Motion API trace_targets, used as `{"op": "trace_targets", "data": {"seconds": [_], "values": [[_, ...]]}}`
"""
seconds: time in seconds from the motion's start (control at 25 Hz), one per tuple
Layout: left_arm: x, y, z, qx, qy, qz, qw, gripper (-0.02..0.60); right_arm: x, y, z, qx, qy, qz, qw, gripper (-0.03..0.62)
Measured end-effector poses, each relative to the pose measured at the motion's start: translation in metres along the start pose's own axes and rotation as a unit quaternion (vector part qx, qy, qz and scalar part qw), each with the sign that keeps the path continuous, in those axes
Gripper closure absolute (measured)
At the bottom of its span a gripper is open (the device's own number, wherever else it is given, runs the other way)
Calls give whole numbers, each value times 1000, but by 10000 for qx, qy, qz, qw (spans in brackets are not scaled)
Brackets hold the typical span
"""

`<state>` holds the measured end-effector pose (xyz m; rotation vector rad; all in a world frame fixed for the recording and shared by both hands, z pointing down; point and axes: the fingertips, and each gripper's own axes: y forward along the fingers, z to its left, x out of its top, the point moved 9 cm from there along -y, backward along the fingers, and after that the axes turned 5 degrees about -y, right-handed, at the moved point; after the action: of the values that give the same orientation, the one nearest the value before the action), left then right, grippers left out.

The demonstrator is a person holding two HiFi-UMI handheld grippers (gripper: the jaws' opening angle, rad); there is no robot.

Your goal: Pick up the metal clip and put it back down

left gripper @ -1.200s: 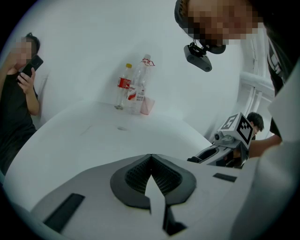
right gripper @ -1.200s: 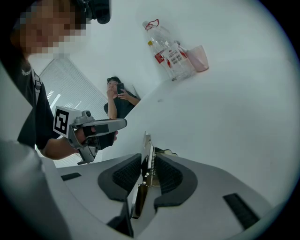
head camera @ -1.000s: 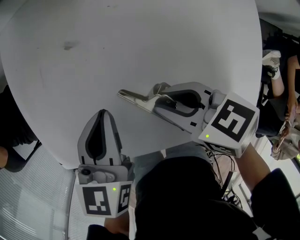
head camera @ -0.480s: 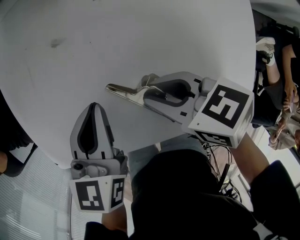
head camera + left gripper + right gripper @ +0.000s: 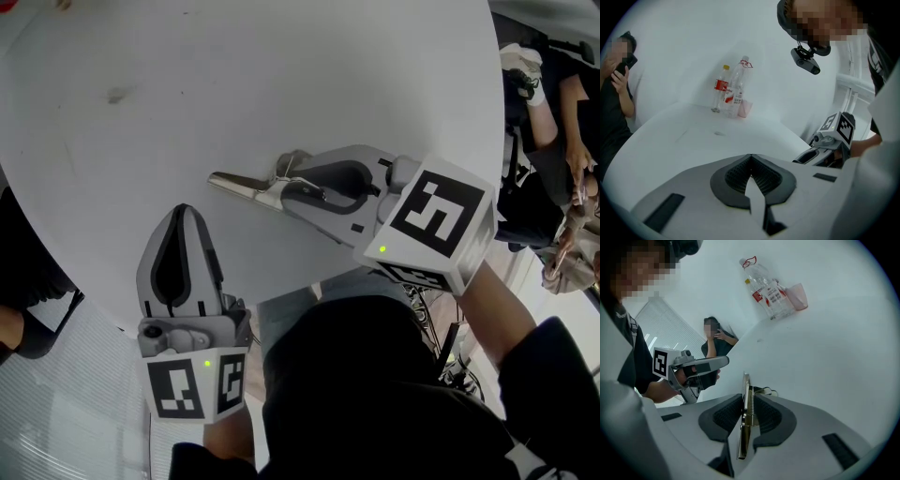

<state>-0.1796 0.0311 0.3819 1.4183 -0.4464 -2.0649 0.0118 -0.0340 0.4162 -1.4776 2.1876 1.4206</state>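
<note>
1. Both hands have barely shifted since a second ago. My right gripper (image 5: 284,185) has just been closing and is now pinching the metal clip (image 5: 239,184).
2. The clip's long axis runs leftward out of the jaws, low over the table (image 5: 281,75).
3. The left gripper (image 5: 180,214) is closed, empty, near.

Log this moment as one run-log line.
right tool: jaws just closing further, metal clip gripped between them | left tool: shut, empty | table: clip contact unclear

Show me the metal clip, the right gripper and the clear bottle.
metal clip (image 5: 242,186): head view, on its flat tip protruding from the jaws.
right gripper (image 5: 746,398): right gripper view, midway between its fingertips; jaws have just been closing on the clip.
clear bottle (image 5: 768,292): right gripper view, on its red-and-white label.
</note>
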Motion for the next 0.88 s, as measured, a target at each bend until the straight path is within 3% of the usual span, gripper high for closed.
{"op": "trace_targets", "data": {"seconds": [0.32, 0.88], "values": [[6, 1, -1, -68, 124, 35, 9999, 561, 4, -2, 1, -66, 130, -170, 9997, 499], [37, -23, -11, -157, 374, -222, 9989, 561, 35, -29, 24, -378, -116, -511, 9979, 499]]}}
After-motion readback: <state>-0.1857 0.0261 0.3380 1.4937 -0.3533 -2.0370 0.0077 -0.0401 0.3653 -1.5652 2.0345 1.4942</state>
